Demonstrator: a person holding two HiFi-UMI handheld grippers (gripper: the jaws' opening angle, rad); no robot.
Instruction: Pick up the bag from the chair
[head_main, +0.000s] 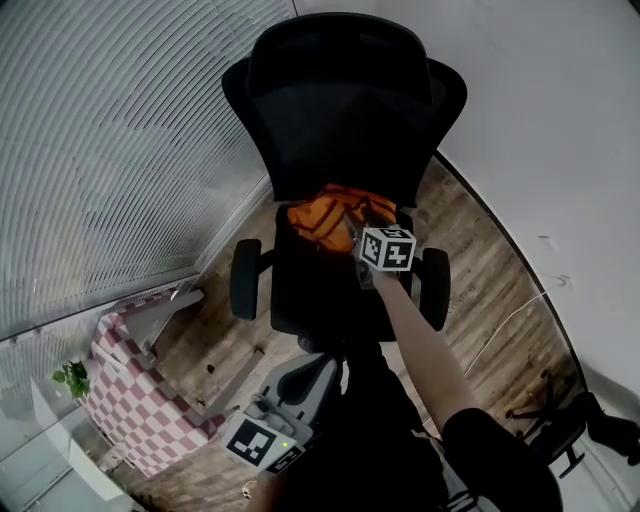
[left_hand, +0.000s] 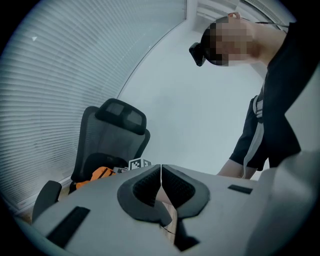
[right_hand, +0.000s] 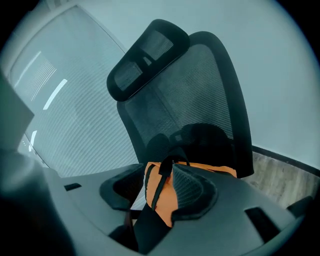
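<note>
- I see the black office chair (head_main: 345, 110) facing me in the head view, with a mesh back and a headrest (right_hand: 145, 60) on top; it stands on a wooden floor (head_main: 480, 300), with window blinds (head_main: 110, 130) to its left.
- The orange bag (head_main: 325, 218) lies at the back of the seat, against the bottom of the backrest.
- My right gripper (head_main: 368, 225) is stretched out over the seat and points down at the bag, its marker cube (head_main: 387, 248) just short of it.
- In the right gripper view its fingers (right_hand: 192, 187) stand wide apart. The top of the bag and its black strap (right_hand: 161, 175) sit in the gap between them, and the pads are not pressed on either, so nothing is gripped.
- My left gripper (head_main: 312, 372) hangs low and close to my body, well apart from the chair.
- In the left gripper view its fingers (left_hand: 145, 187) are closed tip to tip with nothing between them. Beyond them I can see the chair, an edge of the orange bag and the right gripper's cube.
</note>
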